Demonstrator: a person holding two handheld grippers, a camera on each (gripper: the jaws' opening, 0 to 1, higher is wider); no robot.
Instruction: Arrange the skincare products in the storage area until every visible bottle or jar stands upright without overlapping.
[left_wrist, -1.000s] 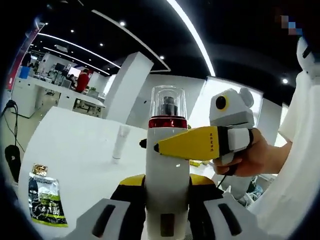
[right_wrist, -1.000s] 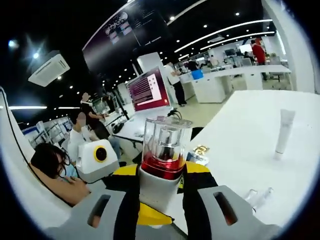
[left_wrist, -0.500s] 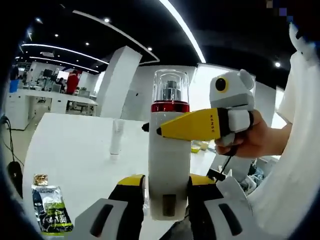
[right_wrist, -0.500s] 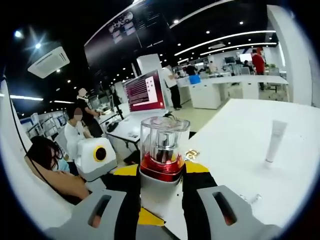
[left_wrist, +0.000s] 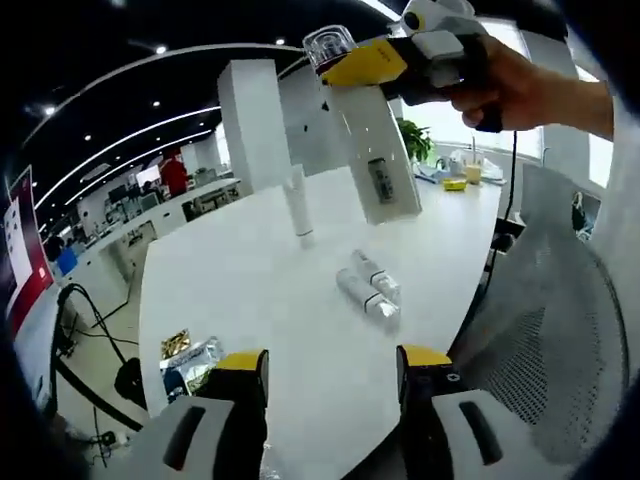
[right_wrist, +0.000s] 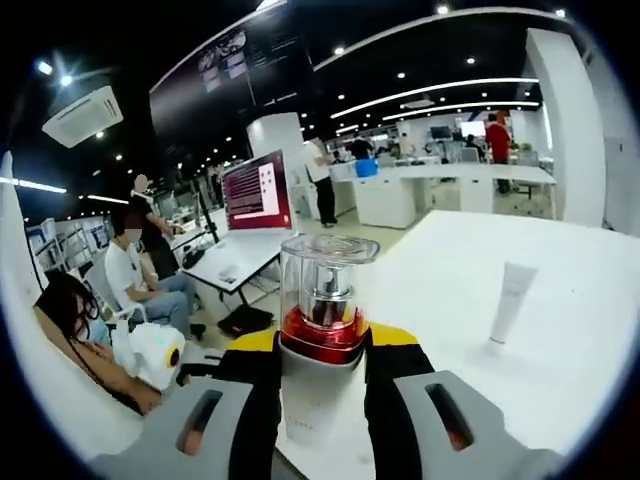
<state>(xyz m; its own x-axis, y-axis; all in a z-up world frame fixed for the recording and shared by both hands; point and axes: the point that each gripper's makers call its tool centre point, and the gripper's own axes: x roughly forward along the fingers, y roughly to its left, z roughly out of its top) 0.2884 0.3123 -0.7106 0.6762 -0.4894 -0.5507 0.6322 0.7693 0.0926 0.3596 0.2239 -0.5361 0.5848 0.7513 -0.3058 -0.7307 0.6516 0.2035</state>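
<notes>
Right gripper clamped on pump bottle held above white table, left gripper wide and empty, tube upright, two small bottles lying flat.

Open white table ahead of the left gripper, jaws apart with nothing between them. Obstacles: upright tube at mid-table, two small bottles lying side by side beside it, sachets at the near edge. A mesh chair bounds the table's right side.
</notes>
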